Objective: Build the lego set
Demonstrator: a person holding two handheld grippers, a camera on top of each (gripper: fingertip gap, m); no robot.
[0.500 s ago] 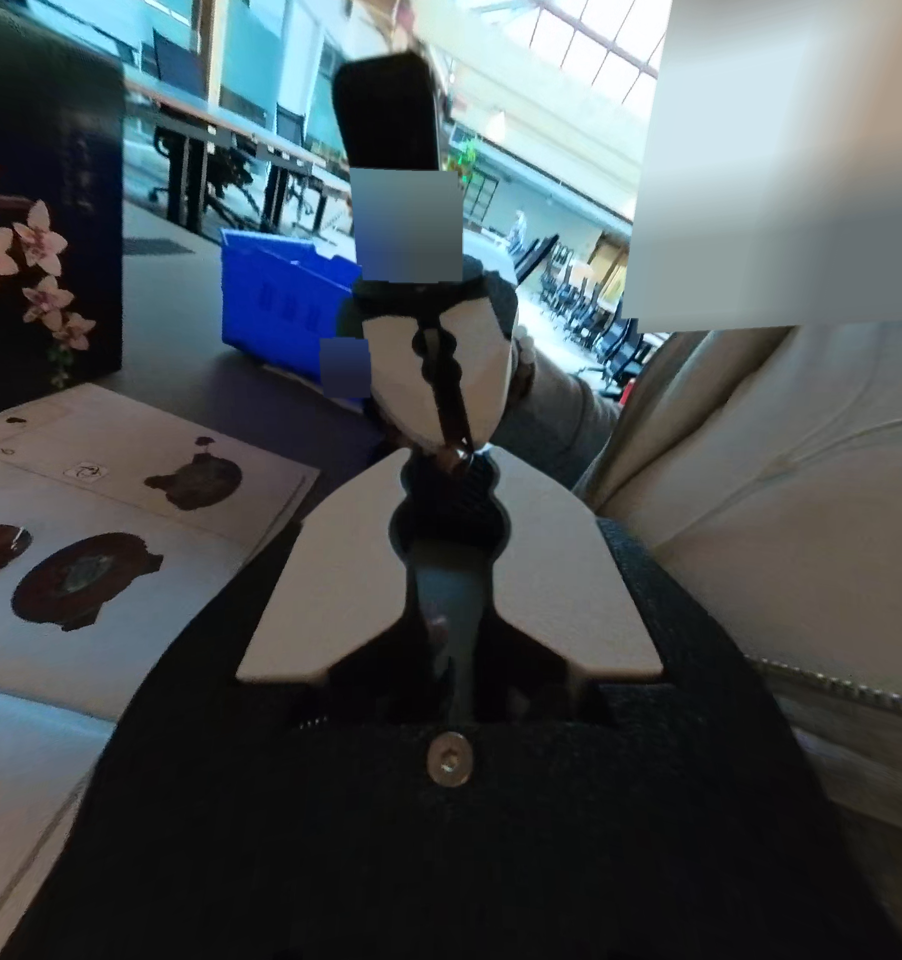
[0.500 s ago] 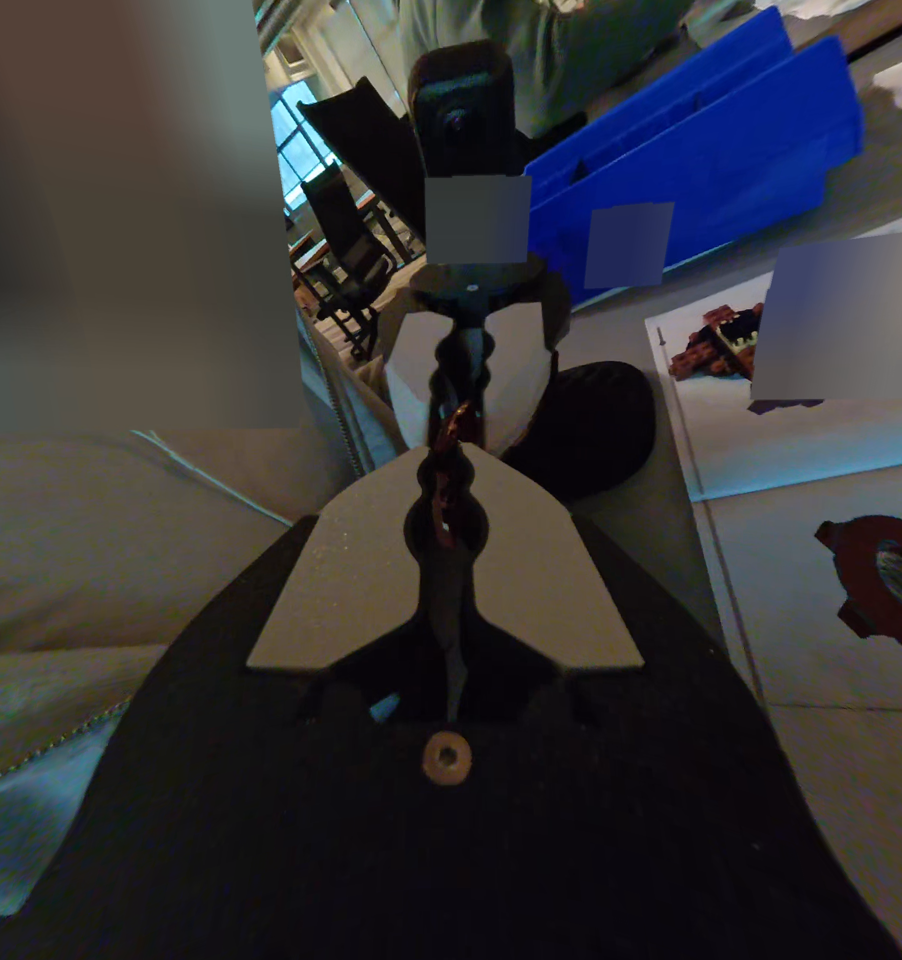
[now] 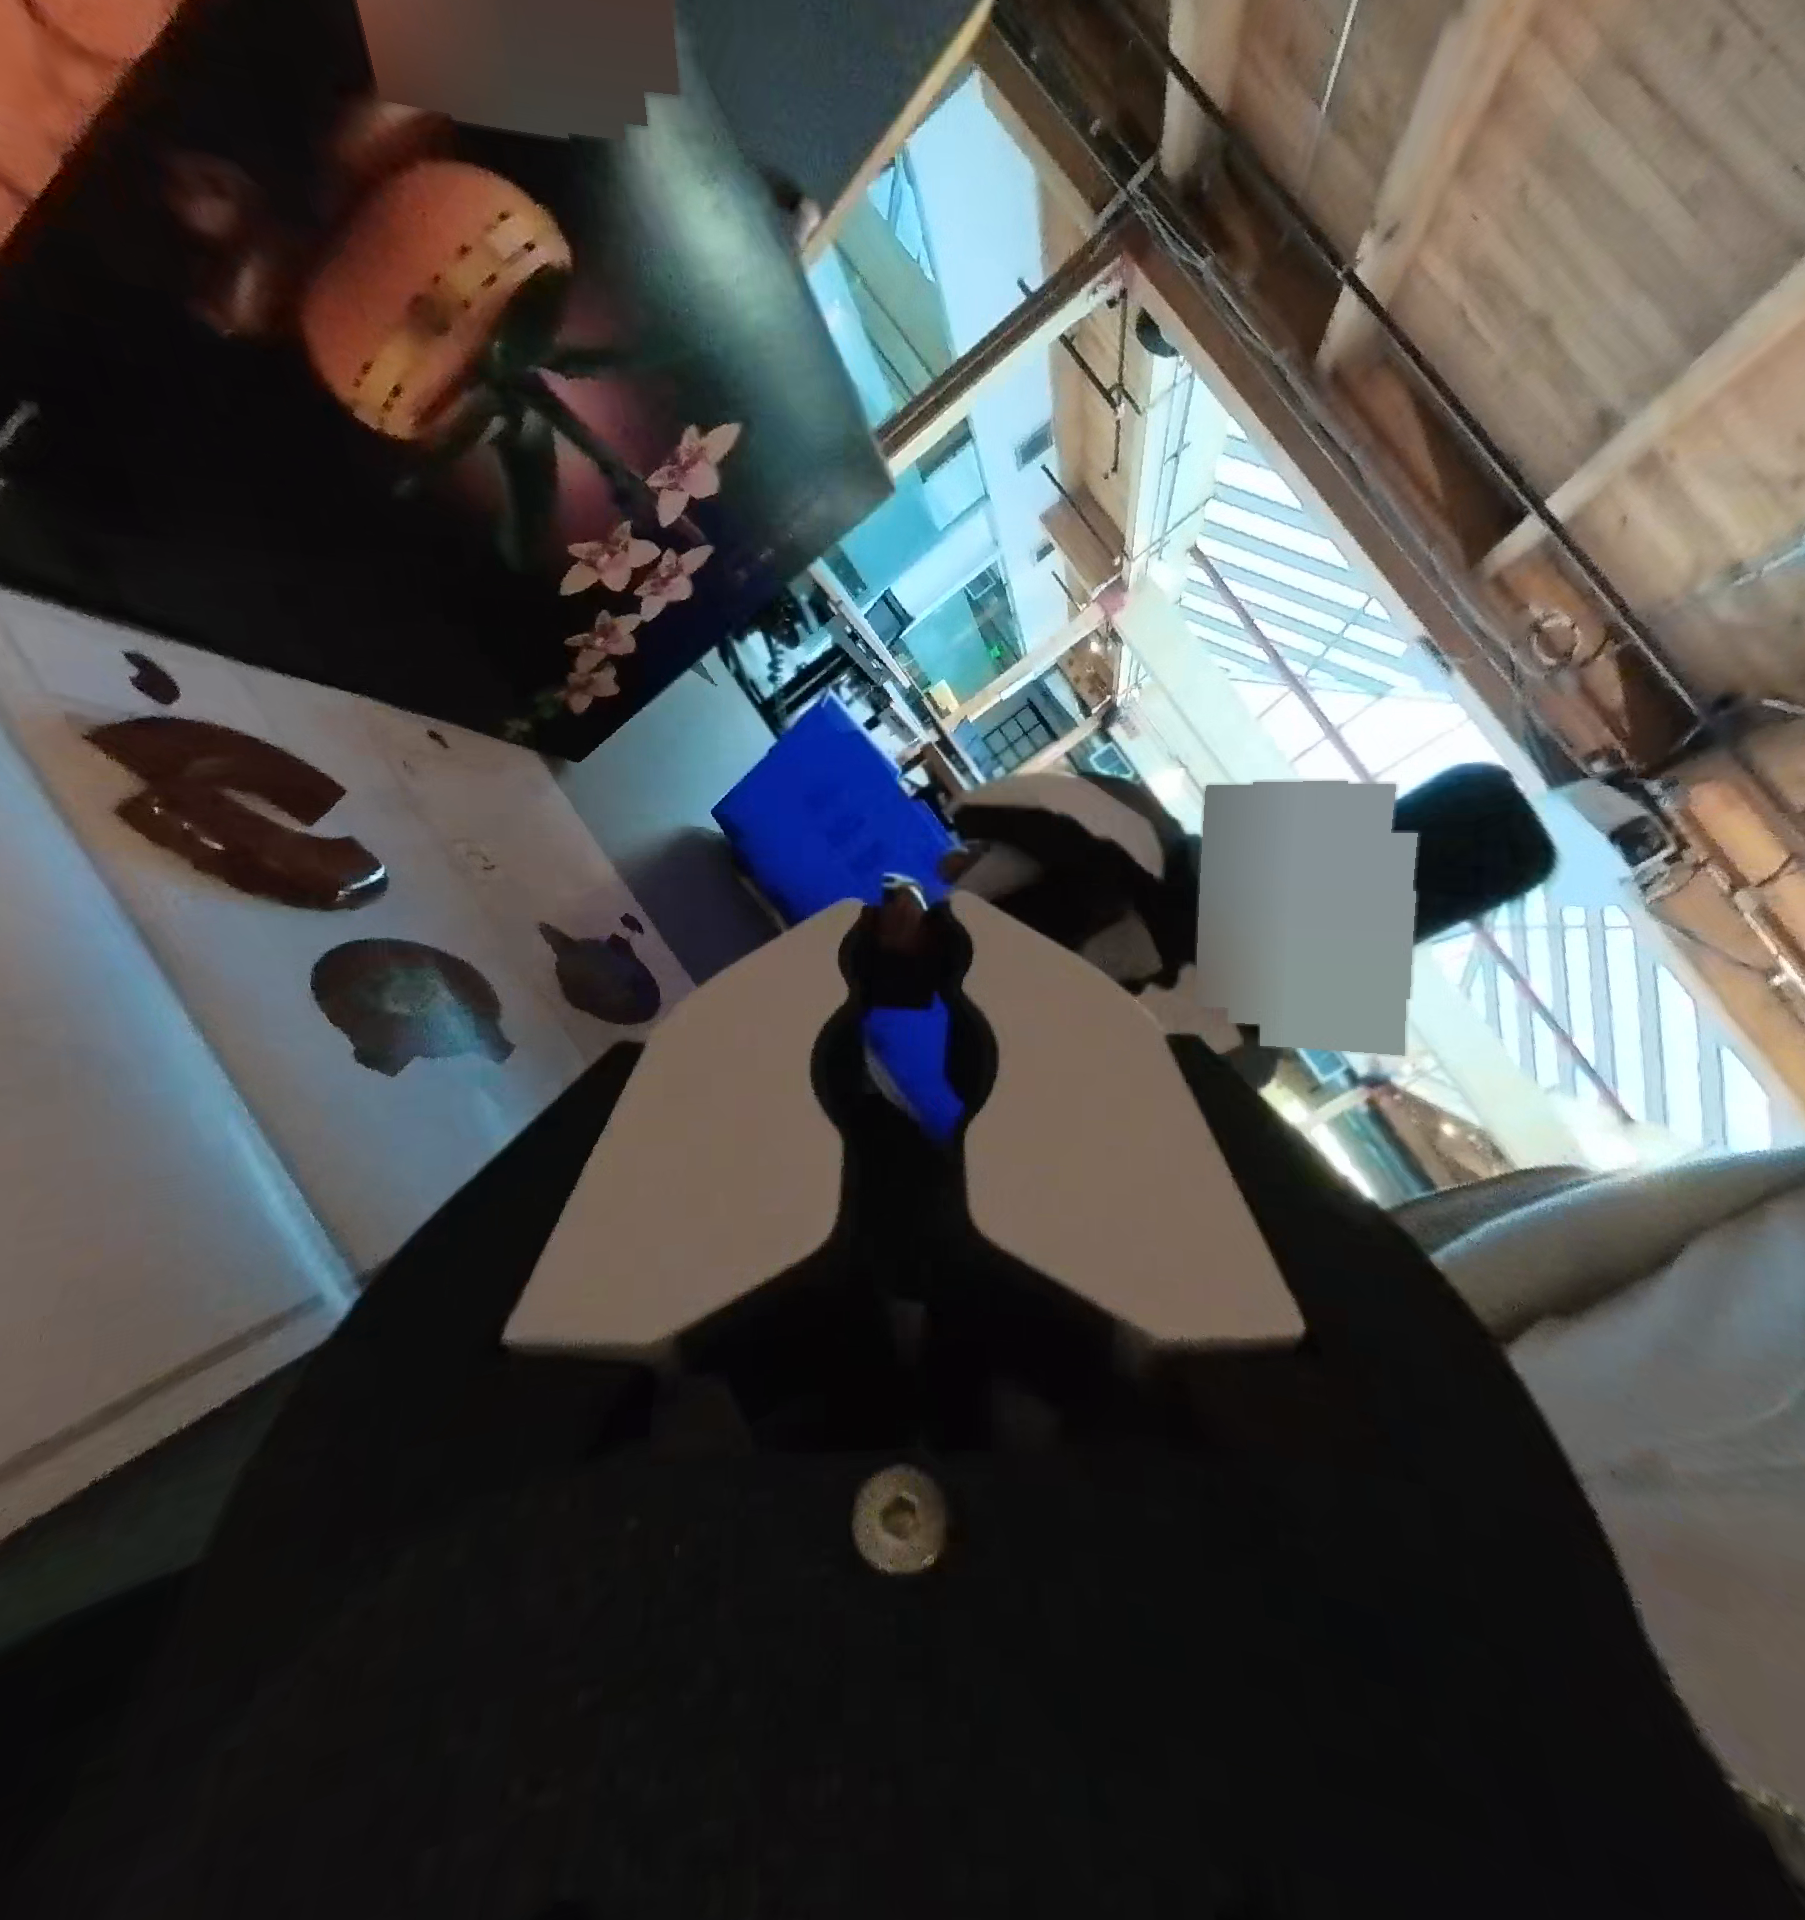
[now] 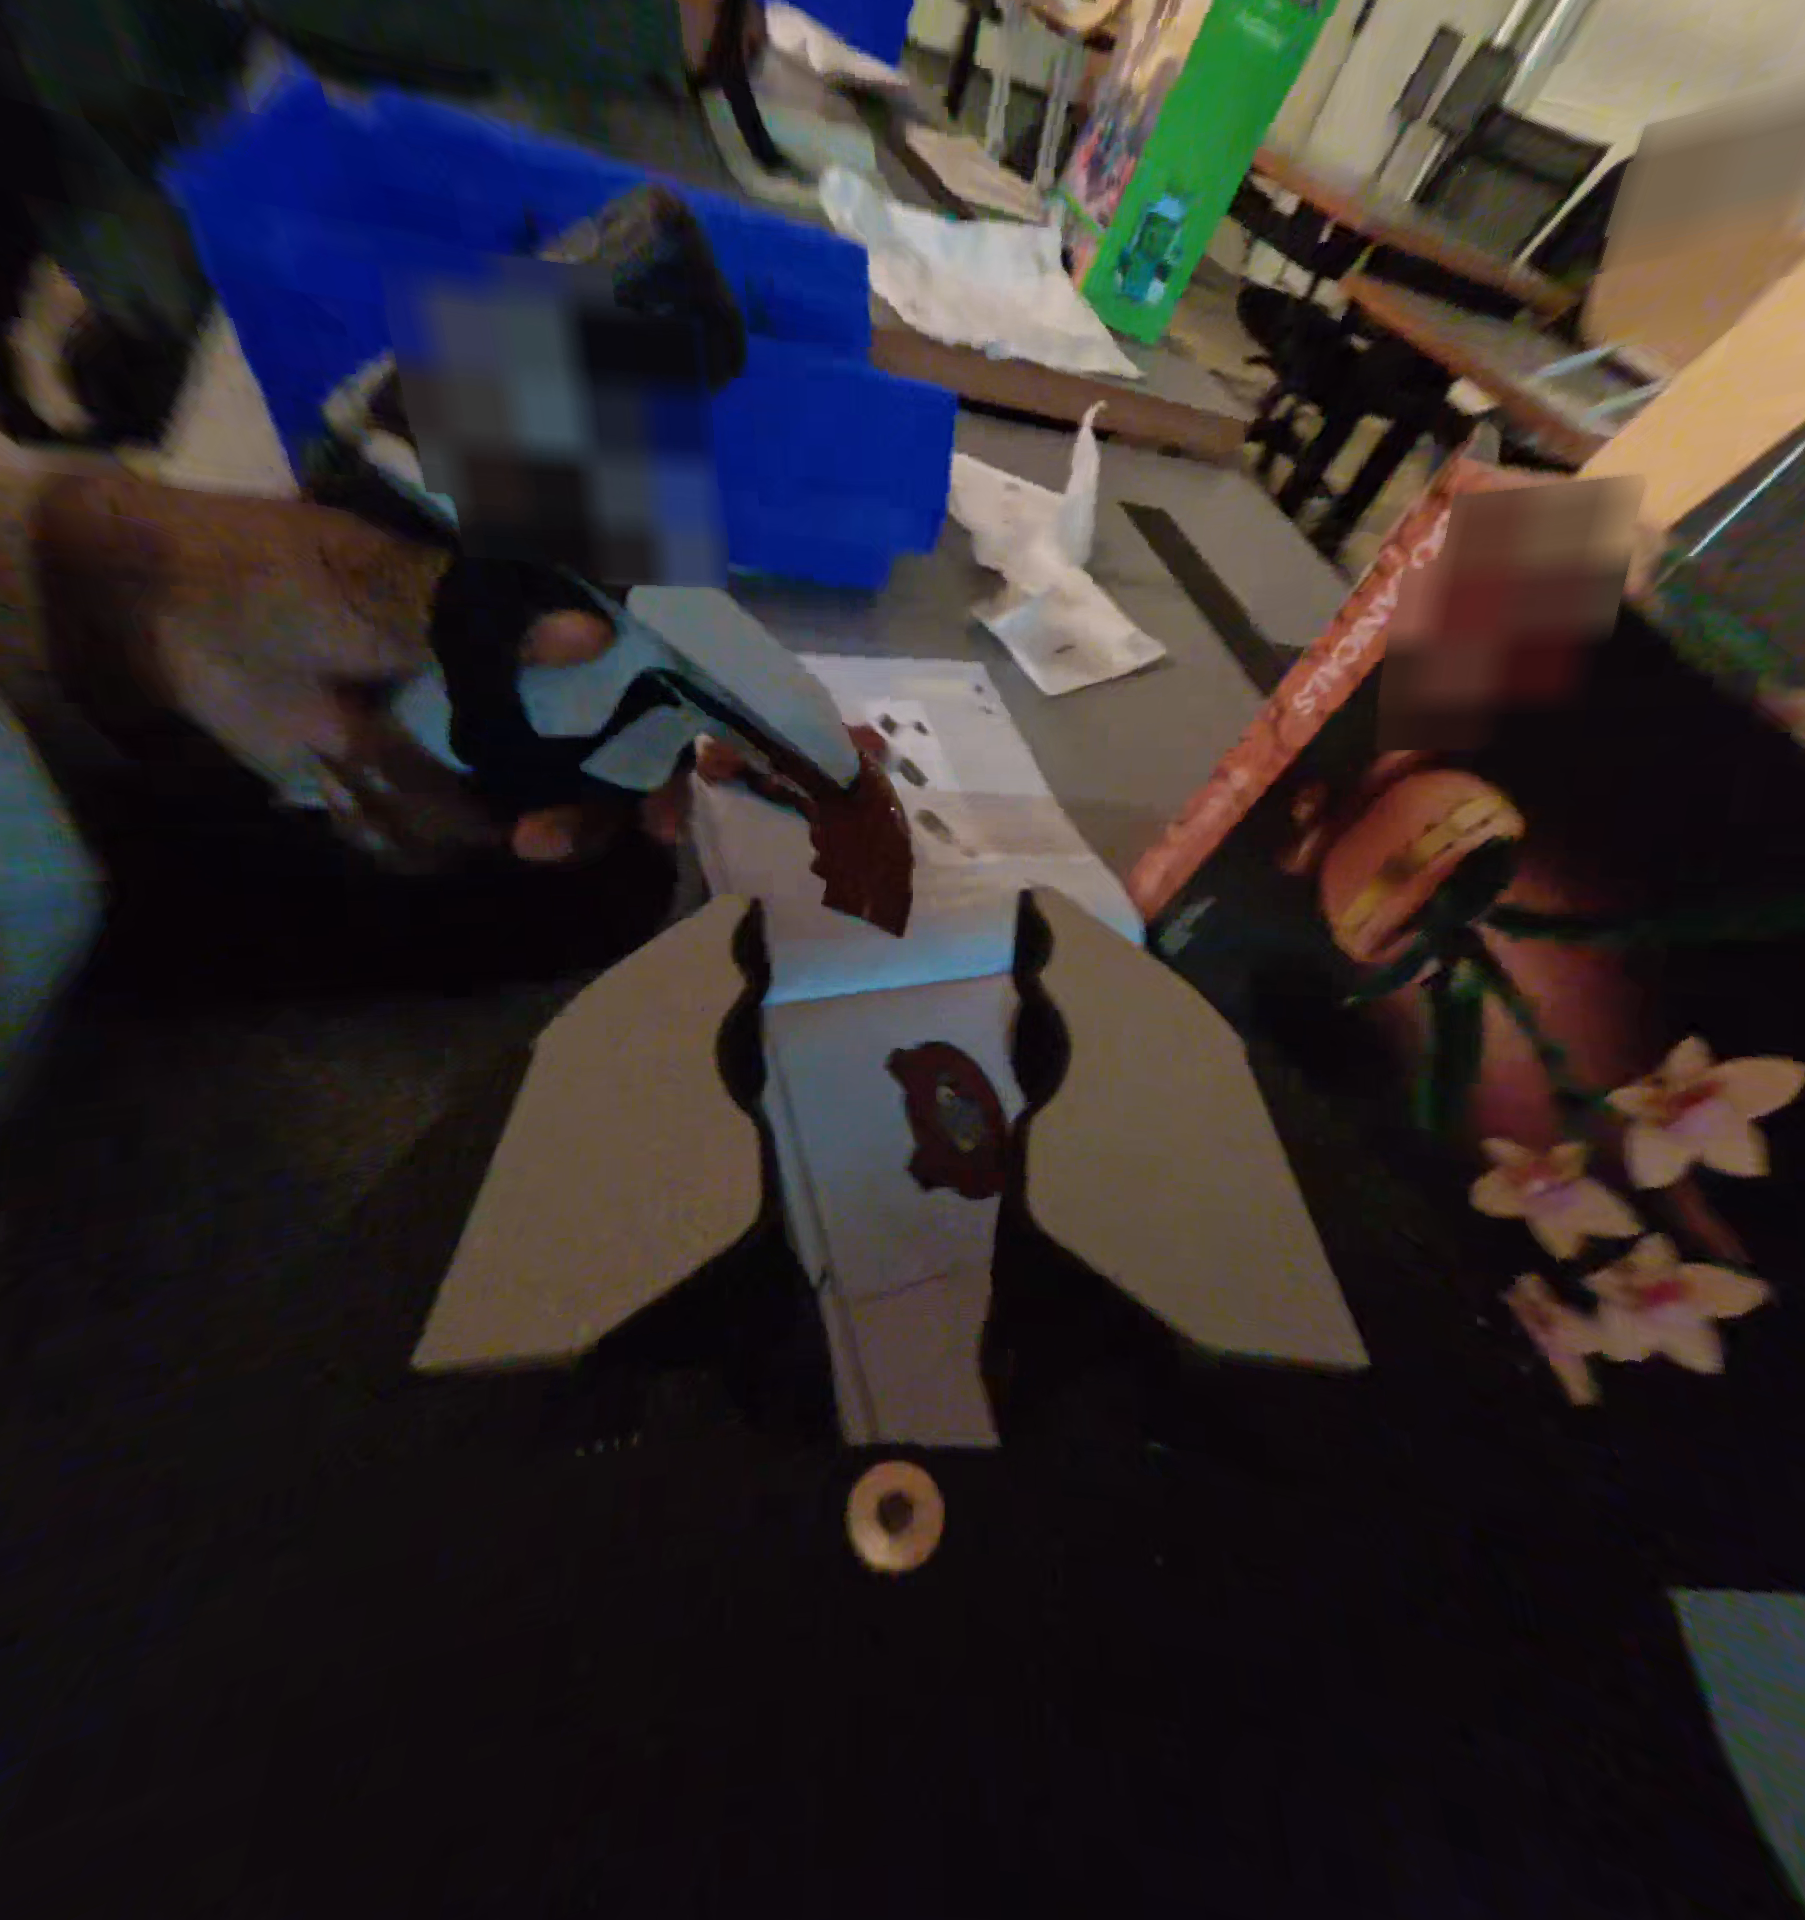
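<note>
Your left gripper (image 4: 844,774) is clamped on a dark brown curved piece (image 4: 867,847) with a toothed edge, which hangs from its fingertips above the open instruction booklet (image 4: 981,821); your hand (image 4: 254,665) grips it from the left. Behind stand blue bins (image 4: 836,457) on the grey surface (image 4: 1137,582). Your right gripper (image 4: 887,925) has its fingers (image 4: 649,1091) well apart with nothing between them, over the booklet just below the brown piece. To the right stands a dark box with printed flowers (image 4: 1500,1039).
</note>
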